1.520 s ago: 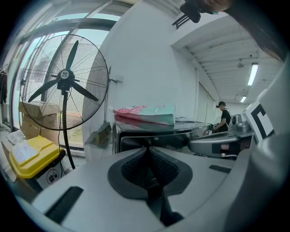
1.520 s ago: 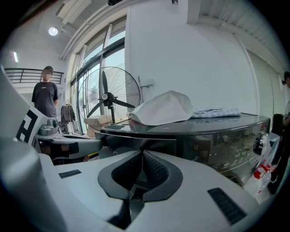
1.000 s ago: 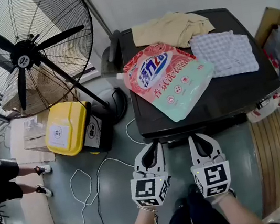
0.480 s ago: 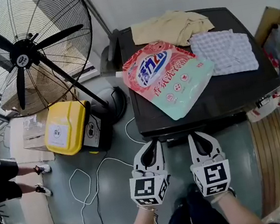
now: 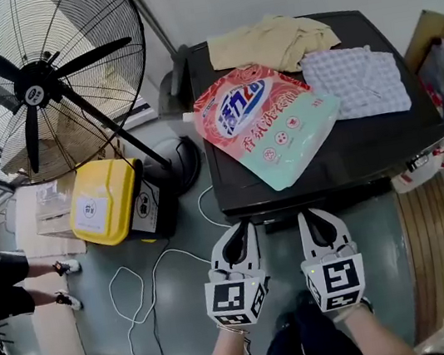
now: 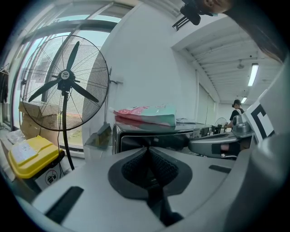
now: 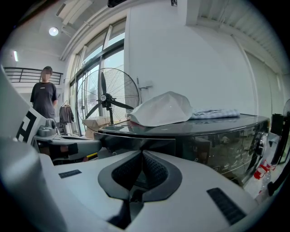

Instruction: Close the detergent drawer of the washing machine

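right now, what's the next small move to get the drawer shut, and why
Probably ease the right hand-held gripper forward until its shut tips meet the drawer front. The drawer seems to jut out from the washer just ahead of that hand-held gripper, which hangs short of it, empty and touching nothing.

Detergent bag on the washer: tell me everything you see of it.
The detergent bag is a soft plastic pouch, pink-red with blue and white lettering, mint green at its near end. It lies flat on the dark glossy top of the washing machine, meeting a beige cloth behind and a checked cloth at its right.
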Action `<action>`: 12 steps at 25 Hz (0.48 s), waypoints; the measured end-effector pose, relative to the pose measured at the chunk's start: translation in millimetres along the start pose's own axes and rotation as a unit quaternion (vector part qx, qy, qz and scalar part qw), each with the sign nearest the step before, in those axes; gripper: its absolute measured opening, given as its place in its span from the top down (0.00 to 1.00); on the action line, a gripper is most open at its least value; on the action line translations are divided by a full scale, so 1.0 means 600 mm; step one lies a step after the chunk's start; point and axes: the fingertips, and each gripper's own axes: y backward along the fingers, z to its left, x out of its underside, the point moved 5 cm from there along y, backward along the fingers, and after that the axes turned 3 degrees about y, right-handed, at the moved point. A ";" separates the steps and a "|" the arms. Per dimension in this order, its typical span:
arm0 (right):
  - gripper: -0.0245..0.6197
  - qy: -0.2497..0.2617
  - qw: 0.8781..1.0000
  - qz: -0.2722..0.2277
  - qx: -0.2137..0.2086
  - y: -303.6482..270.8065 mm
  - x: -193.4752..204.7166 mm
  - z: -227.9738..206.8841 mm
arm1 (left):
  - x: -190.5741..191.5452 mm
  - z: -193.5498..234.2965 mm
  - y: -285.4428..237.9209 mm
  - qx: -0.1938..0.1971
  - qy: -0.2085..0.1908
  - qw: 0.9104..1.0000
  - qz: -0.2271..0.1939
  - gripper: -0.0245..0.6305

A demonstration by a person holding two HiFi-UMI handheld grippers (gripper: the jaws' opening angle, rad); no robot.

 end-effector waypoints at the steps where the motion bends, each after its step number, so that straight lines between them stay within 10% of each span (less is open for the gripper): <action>1: 0.92 0.000 1.000 0.000 0.000 0.000 0.000 0.000 | 0.000 0.000 0.000 0.000 0.000 1.000 0.000 0.93; 12: 0.92 -0.005 1.000 -0.002 0.004 -0.002 0.001 0.000 | 0.000 0.001 -0.002 0.000 0.001 1.000 0.000 0.93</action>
